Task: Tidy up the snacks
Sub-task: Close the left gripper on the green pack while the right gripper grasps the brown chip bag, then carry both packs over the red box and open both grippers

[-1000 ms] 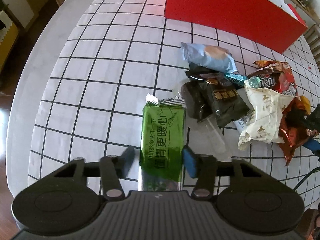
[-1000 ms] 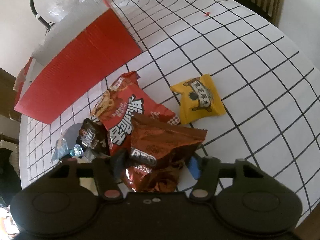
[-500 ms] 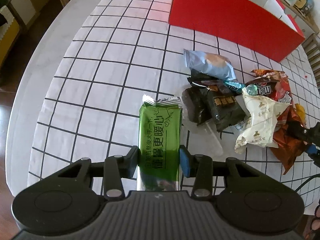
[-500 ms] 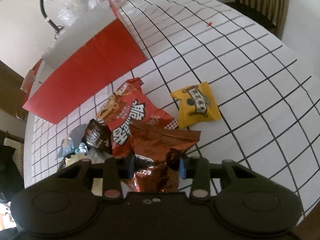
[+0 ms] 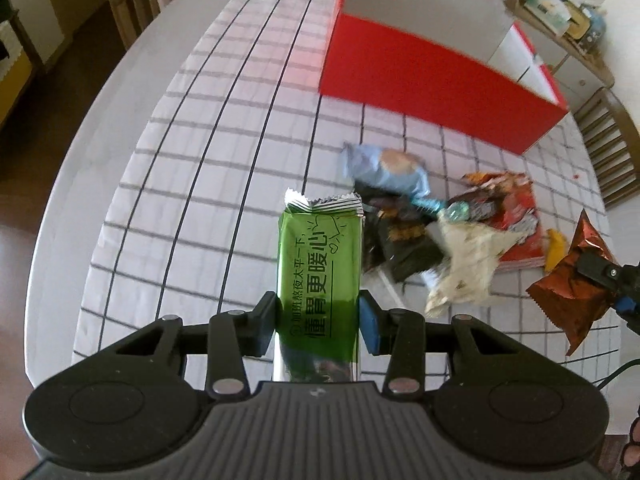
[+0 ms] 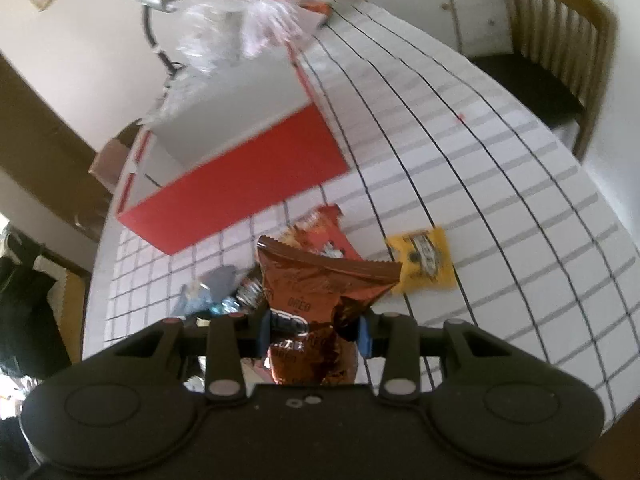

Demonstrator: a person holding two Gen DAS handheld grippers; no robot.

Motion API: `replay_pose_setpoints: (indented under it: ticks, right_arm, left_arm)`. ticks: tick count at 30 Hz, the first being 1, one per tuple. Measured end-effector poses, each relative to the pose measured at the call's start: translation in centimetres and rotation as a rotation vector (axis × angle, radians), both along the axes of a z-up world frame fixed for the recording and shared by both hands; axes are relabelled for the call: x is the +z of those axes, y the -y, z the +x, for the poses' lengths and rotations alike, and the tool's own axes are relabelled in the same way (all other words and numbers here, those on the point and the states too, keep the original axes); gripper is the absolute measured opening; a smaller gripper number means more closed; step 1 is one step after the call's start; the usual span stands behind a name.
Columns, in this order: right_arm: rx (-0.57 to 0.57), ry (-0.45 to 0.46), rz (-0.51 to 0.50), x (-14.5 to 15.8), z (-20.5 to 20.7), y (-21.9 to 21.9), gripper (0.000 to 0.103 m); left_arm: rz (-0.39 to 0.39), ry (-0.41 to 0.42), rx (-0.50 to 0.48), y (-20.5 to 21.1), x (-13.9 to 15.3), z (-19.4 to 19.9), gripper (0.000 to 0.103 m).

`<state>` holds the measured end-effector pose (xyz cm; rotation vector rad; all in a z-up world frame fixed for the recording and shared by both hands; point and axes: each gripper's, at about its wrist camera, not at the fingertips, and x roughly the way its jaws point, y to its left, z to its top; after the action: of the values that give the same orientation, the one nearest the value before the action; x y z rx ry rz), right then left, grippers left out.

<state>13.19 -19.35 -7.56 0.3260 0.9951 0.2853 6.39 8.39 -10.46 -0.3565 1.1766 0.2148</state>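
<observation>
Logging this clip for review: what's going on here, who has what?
A person is sorting snacks with two handheld grippers. The left gripper is shut on a green packet, lifted off the checked table. The right gripper, whose jaws have just been closing, grips a brown Oreo bag, also raised. A pile of snacks and a yellow packet lie on the table. The red box behind stands open; nothing shows inside it.

L [image 5: 318, 322] + R [image 6: 314, 334] jaws clamped, raised
</observation>
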Motion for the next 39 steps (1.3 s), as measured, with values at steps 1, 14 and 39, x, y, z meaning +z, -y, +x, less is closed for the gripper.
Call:
replay_pose_setpoints:
  ticks: [1, 14, 39]
  right_arm:
    - [0.015, 0.015, -0.005, 0.5, 0.2, -0.2, 0.037]
    - [0.178, 0.212, -0.087, 5.8, 5.1, -2.9, 0.037]
    - [0.394, 0.194, -0.238, 2.4, 20.5, -10.5, 0.038]
  left_arm:
    - [0.002, 0.011, -0.003, 0.0, 0.5, 0.1, 0.042]
    - [0.060, 0.153, -0.064, 1.6, 6.5, 5.4, 0.042]
    - [0.173, 0.208, -0.090, 0.1, 7.9, 22.6, 0.042]
